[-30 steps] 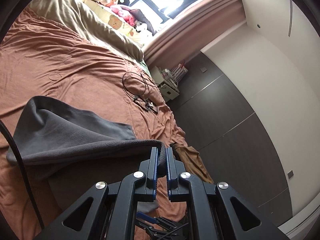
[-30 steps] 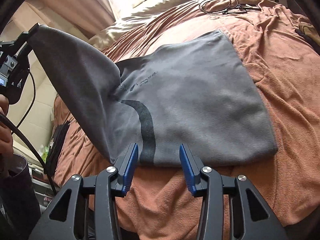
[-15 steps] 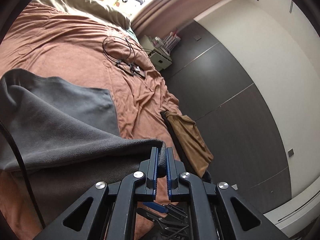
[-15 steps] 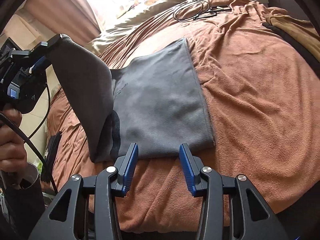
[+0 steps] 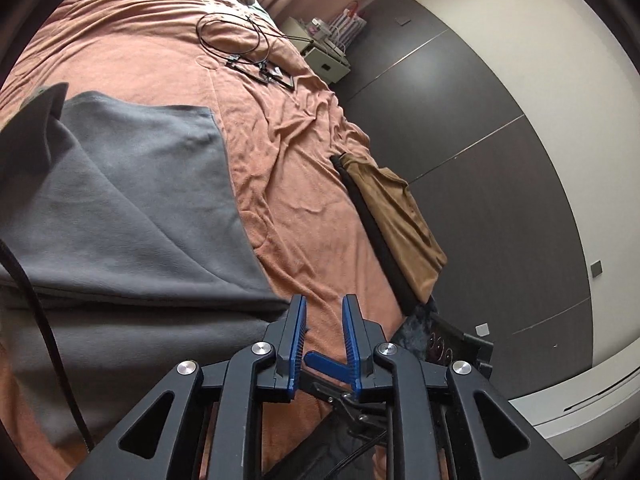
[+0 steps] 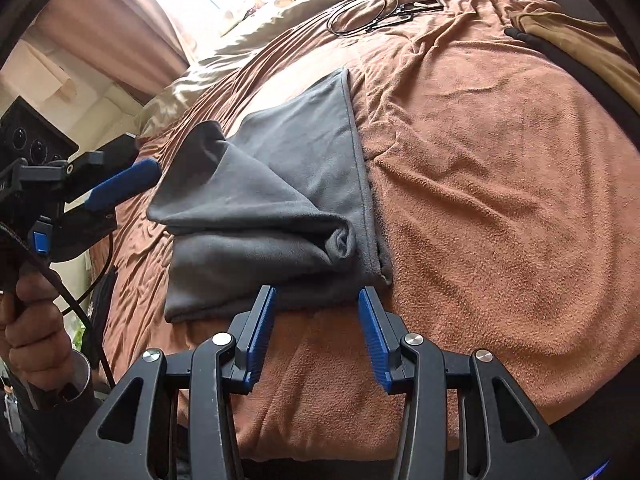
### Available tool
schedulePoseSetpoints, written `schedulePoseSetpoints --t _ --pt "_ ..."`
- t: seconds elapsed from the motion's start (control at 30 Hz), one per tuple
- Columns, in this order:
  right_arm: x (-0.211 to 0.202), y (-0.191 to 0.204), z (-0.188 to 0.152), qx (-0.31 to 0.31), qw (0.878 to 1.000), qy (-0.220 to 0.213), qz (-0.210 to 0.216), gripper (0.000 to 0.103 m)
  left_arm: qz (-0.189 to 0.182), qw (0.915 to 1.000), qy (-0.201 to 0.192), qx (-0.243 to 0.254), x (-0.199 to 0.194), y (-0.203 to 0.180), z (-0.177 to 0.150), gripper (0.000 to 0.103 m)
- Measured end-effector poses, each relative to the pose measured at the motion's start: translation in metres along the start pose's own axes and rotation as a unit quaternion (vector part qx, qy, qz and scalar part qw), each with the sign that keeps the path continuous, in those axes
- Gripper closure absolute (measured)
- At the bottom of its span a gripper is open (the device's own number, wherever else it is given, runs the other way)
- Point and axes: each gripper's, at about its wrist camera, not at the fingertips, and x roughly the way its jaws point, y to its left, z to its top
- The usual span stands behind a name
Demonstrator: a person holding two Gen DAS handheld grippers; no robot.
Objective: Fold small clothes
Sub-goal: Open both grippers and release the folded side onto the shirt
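Observation:
A grey fleece garment point(image 6: 280, 200) lies on the brown bedspread point(image 6: 500, 200), with its left part doubled over onto the rest in a loose, rumpled flap. In the left wrist view the garment point(image 5: 140, 200) spreads to the left of my left gripper point(image 5: 325, 308). That gripper's jaws are opening with nothing between them, and the cloth's edge rests just beside the left pad. The right wrist view shows the left gripper point(image 6: 136, 160) hanging clear of the flap, held by a person's hand point(image 6: 32, 328). My right gripper point(image 6: 317, 300) stands open at the garment's near hem, holding nothing.
A coiled black cable point(image 5: 240, 40) lies far up the bed. A tan garment point(image 5: 400, 216) on a black strip lies along the bed's right edge, beside dark wardrobe doors point(image 5: 480, 160). A beige pillow point(image 6: 256, 36) and a window are at the head.
The left gripper carried the raised grey flap across and down over the garment, then let go; the flap now lies on top. The right gripper stayed open at the near hem.

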Motion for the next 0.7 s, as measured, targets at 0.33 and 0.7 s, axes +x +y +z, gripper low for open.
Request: schedulePoseSetpoints --t 0.33,0.7 --pt "0.010 0.007 0.019 -0.036 0.999 0.009 -0.005 0.063 0.123 0.9907 -0.035 -0.047 -0.054 0.081 -0.040 0.053" --pt "0.026 -0.003 0.040 -0.003 1.000 0.022 0.009 0.065 0.195 0.9736 -0.030 -0.115 -0.064 0.146 -0.073 0.053"
